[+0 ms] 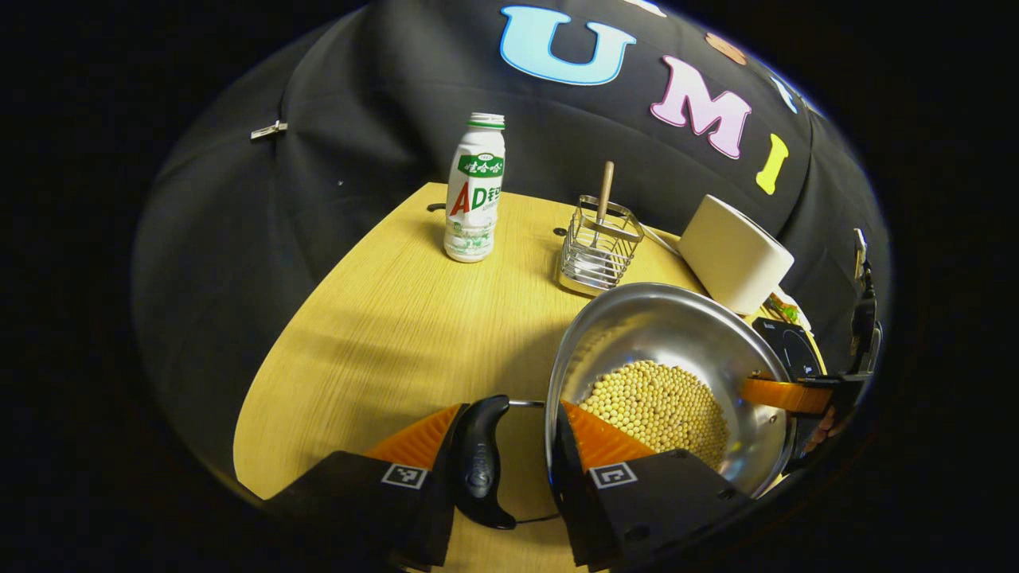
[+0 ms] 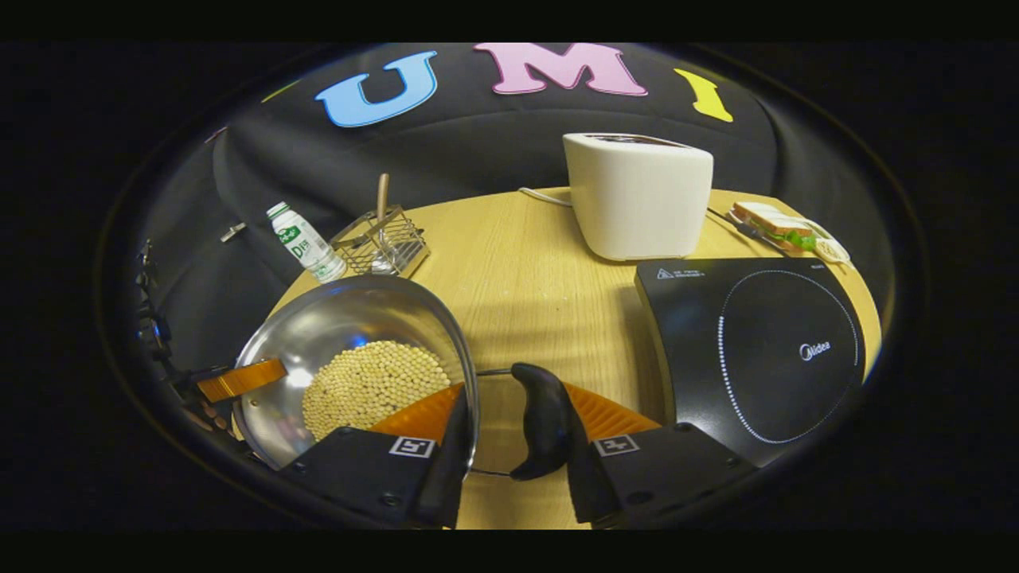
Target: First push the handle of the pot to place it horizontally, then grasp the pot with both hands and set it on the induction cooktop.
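Steel pot (image 1: 669, 374) of yellow beans is off the wooden desk (image 1: 382, 334), its black side handles lying level, the left claw (image 1: 509, 446) and right claw (image 2: 509, 426) each spread astride handle and rim, while the induction cooktop (image 2: 756, 350) awaiting it lies plain in the right gripper view.

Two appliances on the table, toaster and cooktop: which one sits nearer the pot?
The cooktop, the flat black slab with the dotted ring. It lies just past the pot's black handle; the white toaster stands farther back by the wall.
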A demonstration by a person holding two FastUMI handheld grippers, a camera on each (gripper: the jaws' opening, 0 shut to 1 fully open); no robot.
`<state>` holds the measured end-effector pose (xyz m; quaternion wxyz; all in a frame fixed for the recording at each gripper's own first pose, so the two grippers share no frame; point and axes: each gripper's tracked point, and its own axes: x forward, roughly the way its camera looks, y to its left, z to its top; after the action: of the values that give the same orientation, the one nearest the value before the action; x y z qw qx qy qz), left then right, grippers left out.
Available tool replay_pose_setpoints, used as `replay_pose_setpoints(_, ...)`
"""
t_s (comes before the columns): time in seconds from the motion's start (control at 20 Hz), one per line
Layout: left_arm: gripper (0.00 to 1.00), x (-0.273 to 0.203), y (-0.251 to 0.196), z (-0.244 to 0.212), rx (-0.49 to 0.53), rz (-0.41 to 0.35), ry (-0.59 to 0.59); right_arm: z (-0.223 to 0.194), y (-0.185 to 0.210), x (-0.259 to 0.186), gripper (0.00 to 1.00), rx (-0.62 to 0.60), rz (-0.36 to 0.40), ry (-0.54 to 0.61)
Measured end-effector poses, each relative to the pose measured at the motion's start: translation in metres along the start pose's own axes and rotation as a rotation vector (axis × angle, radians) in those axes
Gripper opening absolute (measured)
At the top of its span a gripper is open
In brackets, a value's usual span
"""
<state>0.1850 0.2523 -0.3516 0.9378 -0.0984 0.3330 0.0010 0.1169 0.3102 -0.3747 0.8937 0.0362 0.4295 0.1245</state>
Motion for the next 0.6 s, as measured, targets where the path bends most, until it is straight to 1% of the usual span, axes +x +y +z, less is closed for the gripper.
replay_pose_setpoints(0.2, 0.59, -0.012, -0.017, 0.013, 0.010, 0.003, -0.018, 0.014, -0.010, -0.015, 0.57, 0.008, 0.006, -0.022)
replay_pose_setpoints(0.4, 0.60, -0.022, -0.048, 0.027, 0.021, -0.011, -0.034, 0.033, -0.033, -0.036, 0.57, 0.016, 0.001, -0.043)
replay_pose_setpoints(0.45, 0.60, -0.024, -0.058, 0.029, 0.023, -0.017, -0.039, 0.036, -0.040, -0.042, 0.53, 0.017, -0.004, -0.043)
replay_pose_setpoints(0.5, 0.59, -0.027, -0.069, 0.031, 0.025, -0.023, -0.041, 0.041, -0.049, -0.050, 0.57, 0.017, -0.008, -0.047)
replay_pose_setpoints(0.6, 0.59, -0.030, -0.095, 0.035, 0.024, -0.040, -0.042, 0.052, -0.070, -0.063, 0.57, 0.015, -0.022, -0.057)
